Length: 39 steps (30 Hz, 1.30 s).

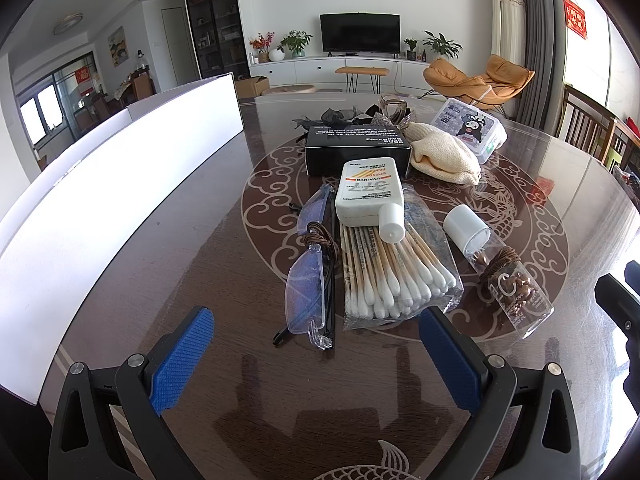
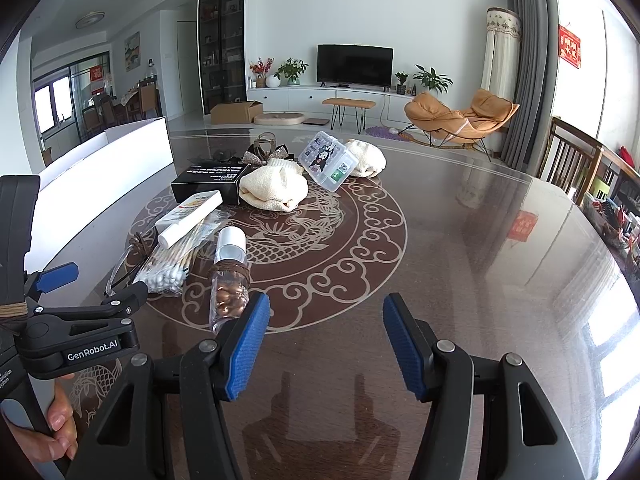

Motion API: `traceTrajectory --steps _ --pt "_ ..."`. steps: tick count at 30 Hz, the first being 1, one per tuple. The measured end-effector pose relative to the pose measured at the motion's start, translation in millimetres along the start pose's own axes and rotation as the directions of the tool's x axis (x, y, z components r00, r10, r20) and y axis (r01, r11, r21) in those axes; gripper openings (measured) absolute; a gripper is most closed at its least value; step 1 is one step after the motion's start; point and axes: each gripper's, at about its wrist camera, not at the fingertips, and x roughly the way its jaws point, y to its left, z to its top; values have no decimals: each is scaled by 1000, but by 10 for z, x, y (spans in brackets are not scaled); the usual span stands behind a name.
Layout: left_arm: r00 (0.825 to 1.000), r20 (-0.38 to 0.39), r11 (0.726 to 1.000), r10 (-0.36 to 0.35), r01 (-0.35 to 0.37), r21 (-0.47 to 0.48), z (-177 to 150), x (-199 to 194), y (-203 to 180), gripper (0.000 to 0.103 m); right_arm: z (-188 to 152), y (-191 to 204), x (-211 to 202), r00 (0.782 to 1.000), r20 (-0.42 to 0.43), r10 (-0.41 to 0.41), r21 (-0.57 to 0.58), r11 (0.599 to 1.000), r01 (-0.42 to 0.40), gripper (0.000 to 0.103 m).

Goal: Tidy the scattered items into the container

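I am holding both tools still above the counter (image 1: 168, 264), nothing yet picked up. Farthest left, the white container (image 1: 120, 184) is standing along the counter's left side, its long wall glaring in the daylight; its inside is hidden from me.

My left tool (image 1: 316, 356) is hovering with jaws spread wide and empty, pointing down at the near end of the pile. Just ahead of its left pad, the folded glasses (image 1: 310, 280) are lying with a brown hair tie looped on them. Beside them, the bag of cotton swabs (image 1: 394, 276) is reaching almost to the right pad, and the white sunscreen bottle (image 1: 370, 196) is resting across its far end. Right of that, the clear capsule bottle (image 1: 508, 276) is lying on its side, white cap away from me. Behind are the black box (image 1: 358, 148), the cream knitted pouch (image 1: 444, 156) and the cartoon-printed plastic case (image 1: 468, 128).

My right tool (image 2: 324, 344) is also gaping and holding nothing, its left pad just beside the capsule bottle's base, over bare counter.

I judge the swab bag the nearest pick, but the sunscreen is weighing on it, so I would be lifting that bottle first, pinching across its flat body. The glasses want a gentle grip on the frame.

Room is plentiful to the right, where the counter's curved edge lies well away; leftward, the container wall needs clearing from above.
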Motion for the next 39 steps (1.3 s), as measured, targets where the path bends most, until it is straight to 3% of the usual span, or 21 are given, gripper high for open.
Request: traceTrajectory --steps 39 --pt "1000 -1 1000 0 0 0 10 0 -6 103 -16 14 25 1000 -5 4 0 1000 -4 60"
